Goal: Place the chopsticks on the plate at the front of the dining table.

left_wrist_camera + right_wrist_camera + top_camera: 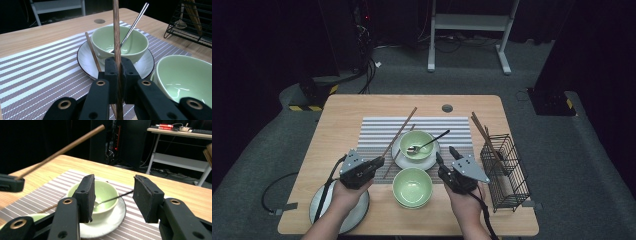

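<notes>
My left gripper (379, 161) is shut on a brown chopstick (402, 129), which slants up and away over the striped placemat (377, 127). In the left gripper view the chopstick (116, 30) stands clamped between the jaws (117, 67). A second chopstick (92, 51) lies against the white plate (86, 58). On that plate sits a green bowl (416, 142) with a metal spoon (432, 141) in it. My right gripper (446, 154) hangs open just right of the plate, its jaws (113, 197) framing the bowl (106, 192) with nothing between them.
A second, empty green bowl (412, 187) stands near the front edge between my hands. A black wire basket (504, 170) with several chopsticks (484, 132) stands at the right. A grey plate (357, 212) lies under my left forearm.
</notes>
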Demonstrator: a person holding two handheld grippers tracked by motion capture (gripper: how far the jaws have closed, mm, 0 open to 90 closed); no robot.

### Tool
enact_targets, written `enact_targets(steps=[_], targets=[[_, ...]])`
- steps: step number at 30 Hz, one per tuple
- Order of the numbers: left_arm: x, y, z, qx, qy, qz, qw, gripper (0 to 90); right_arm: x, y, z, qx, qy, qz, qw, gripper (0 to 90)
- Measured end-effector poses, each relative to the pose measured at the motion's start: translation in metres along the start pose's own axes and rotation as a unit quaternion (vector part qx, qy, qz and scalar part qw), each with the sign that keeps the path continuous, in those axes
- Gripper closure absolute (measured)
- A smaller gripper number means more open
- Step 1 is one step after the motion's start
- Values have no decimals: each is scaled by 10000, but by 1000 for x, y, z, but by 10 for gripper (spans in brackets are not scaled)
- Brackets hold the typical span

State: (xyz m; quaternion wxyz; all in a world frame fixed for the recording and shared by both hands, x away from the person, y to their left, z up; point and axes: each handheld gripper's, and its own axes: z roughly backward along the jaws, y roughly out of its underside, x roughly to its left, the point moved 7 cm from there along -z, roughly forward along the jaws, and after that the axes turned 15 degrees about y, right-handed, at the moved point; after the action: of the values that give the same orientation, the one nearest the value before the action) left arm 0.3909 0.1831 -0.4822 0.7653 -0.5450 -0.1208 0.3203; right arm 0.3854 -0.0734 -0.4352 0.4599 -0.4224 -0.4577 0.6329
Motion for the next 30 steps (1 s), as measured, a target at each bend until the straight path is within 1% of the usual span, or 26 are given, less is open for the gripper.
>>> enact_targets(steps=[5, 9, 11, 13, 15, 18, 20, 22, 25, 28, 30], targets=[[4, -1, 0, 41, -46, -2, 10000, 847, -6, 13, 1, 99, 36, 22, 9999, 518], [8, 3, -2, 156, -104, 9, 9998, 846, -8, 24, 1, 201, 63, 66, 9998, 518], [10, 5, -2, 170, -129, 73, 9997, 846, -9, 30, 2, 251, 81, 114, 9996, 519], [12, 6, -2, 199, -168, 91, 9996, 847, -10, 35, 3, 289, 94, 130, 9995, 519], [13, 6, -3, 234, -181, 114, 9995, 847, -10, 39, 4, 310, 104, 136, 9994, 519], [14, 4, -2, 240, -213, 137, 9994, 847, -10, 44, 5, 339, 150, 221, 9991, 519], [15, 3, -2, 254, -240, 116, 9993, 847, -10, 46, 6, 317, 139, 224, 9991, 517], [16, 3, -3, 295, -259, 88, 9992, 847, -10, 50, 6, 333, 145, 235, 9991, 517], [17, 4, -4, 349, -288, 129, 9989, 847, -10, 56, 6, 372, 142, 259, 9989, 517], [20, 4, -6, 420, -326, 123, 9985, 847, -11, 61, 7, 391, 159, 265, 9988, 517], [21, 5, -8, 466, -317, 149, 9983, 847, -11, 64, 6, 424, 142, 266, 9986, 517]])
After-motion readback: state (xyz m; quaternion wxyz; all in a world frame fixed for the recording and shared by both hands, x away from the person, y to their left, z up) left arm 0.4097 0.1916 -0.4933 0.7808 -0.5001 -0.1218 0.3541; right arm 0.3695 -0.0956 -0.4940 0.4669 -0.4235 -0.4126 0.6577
